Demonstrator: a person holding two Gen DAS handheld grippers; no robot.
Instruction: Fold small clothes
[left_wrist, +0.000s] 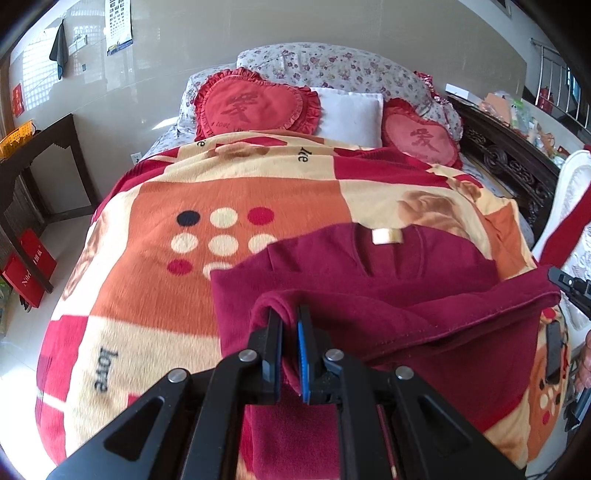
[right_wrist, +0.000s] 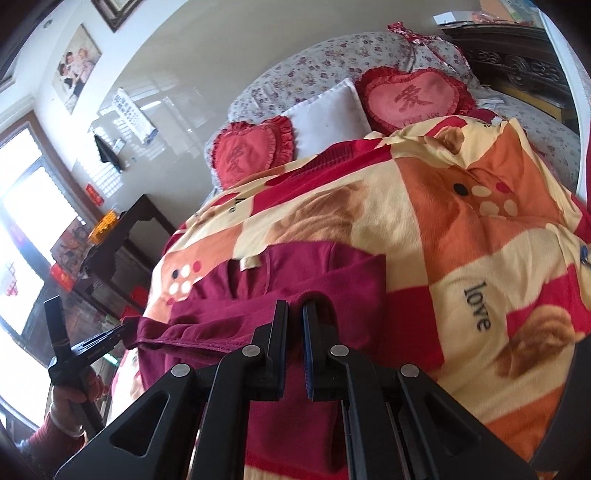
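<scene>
Currently my left gripper (left_wrist: 290, 325) and right gripper (right_wrist: 295, 317) have their jaws clamped on the hem of the maroon garment (left_wrist: 369, 266), lower centre, on the blanket (left_wrist: 229, 184); uneven pulling could skew the fold; thin fabric may slip free.

Patterned blanket (left_wrist: 236, 192), heart cushions (left_wrist: 255, 105)

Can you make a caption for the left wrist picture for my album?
Left gripper pinches the dark red garment's edge, folding it over a patchwork blanket.
</scene>
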